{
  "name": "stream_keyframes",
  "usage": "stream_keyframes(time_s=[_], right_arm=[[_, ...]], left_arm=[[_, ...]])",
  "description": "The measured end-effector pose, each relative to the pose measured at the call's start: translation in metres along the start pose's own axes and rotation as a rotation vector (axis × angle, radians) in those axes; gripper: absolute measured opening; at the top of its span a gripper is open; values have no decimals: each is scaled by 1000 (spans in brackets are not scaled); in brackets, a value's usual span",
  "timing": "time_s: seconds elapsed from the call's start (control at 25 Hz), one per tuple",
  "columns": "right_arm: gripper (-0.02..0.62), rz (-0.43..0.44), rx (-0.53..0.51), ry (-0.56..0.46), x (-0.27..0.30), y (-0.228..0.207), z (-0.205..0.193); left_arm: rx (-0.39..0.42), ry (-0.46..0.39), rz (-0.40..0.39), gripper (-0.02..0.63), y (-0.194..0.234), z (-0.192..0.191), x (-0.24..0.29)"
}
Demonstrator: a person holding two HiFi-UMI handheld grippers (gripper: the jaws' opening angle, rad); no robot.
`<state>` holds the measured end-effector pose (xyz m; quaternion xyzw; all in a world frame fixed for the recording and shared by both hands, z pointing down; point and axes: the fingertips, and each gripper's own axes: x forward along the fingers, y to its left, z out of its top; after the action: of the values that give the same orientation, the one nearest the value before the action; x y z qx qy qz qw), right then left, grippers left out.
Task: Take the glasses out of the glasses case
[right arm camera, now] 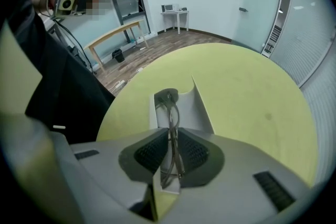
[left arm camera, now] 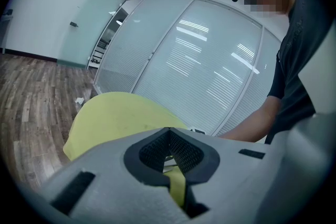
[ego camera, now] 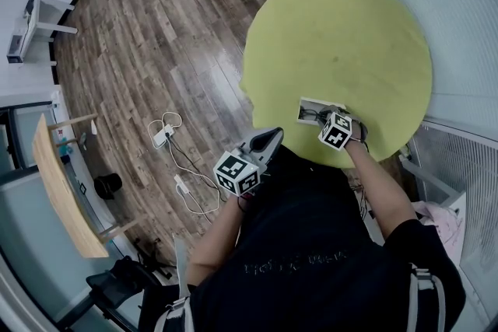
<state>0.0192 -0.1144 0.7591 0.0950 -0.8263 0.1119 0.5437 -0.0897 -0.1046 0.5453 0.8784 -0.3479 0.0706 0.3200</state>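
So, this looks like the lift-out step. The right hand-held gripper [right arm camera: 170,138] is clamped on the thin wire-framed metal glasses [right arm camera: 171,113], pinching them edge-on. The pale grey open glasses case [right arm camera: 198,108] sits right beyond the jaws, and the far end of the glasses looks to be down inside it, so I'd say they're not out yet. Nothing else shows in the case.

Next move, I reckon, is a slow, straight lift up and away from the case. A frame that thin could snag on the case wall or twist in the grip.

The left hand-held gripper [left arm camera: 169,131] is off to the left of the case, by the edge of the round yellow-green desk [ego camera: 334,35], jaws pressed together on nothing. It could maybe steady the case if it drags along.
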Motion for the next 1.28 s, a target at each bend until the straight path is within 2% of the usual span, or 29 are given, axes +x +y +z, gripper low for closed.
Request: stream_keyframes(time_s=[0.84,1.28], right_arm=[[37,-61,-173,76,10,-4,-1],[37,-148,-102,7,-20,-17,4]], left_arm=[[22,5,-3,17,3,4,-4],[40,-13,-26,17,-4,11,2]])
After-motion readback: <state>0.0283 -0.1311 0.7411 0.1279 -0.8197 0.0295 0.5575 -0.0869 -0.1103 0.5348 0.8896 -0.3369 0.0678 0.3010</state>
